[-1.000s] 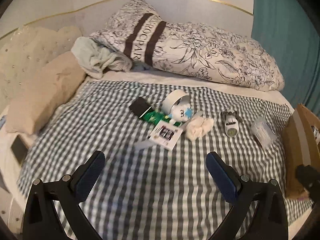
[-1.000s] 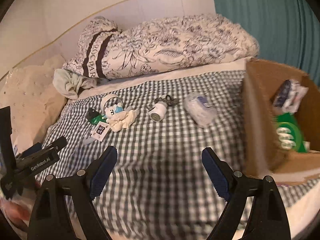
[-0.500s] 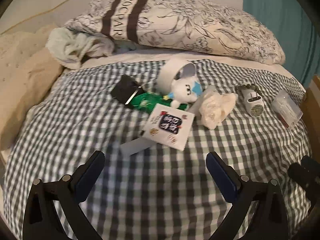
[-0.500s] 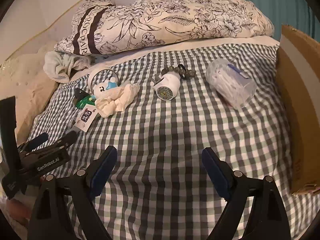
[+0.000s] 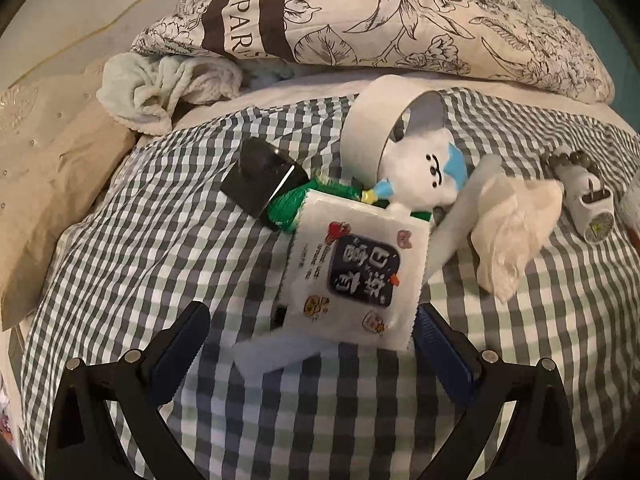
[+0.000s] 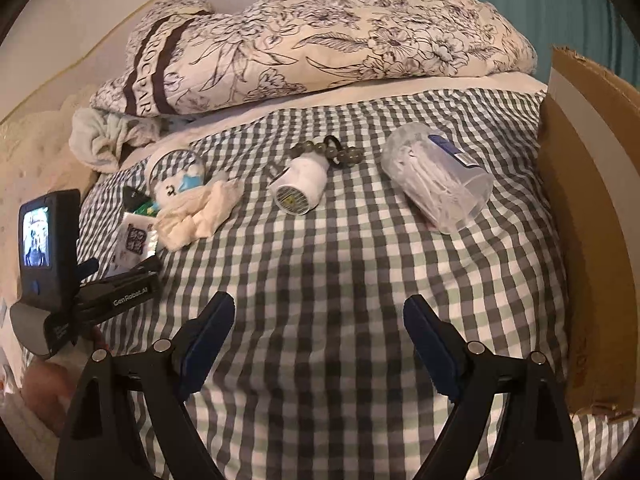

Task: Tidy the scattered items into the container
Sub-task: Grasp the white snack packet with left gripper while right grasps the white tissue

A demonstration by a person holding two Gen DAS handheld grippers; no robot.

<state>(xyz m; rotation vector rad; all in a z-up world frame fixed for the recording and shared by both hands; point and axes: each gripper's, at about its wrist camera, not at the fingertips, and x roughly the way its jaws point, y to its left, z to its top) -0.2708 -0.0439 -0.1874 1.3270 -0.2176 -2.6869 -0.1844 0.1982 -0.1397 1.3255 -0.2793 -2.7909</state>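
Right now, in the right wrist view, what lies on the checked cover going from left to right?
Left gripper → crumpled tissue → white plug adapter with bead bracelet → clear plastic tub of cotton swabs → cardboard box.

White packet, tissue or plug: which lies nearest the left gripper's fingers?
The white packet with dark printed characters; its lower edge reaches between the open left gripper, while crumpled tissue and plug lie farther off.

Checked bed (image 6: 320, 280) w/ sachet (image 5: 352, 280), tissue (image 5: 516, 232), cardboard box (image 6: 580, 240)
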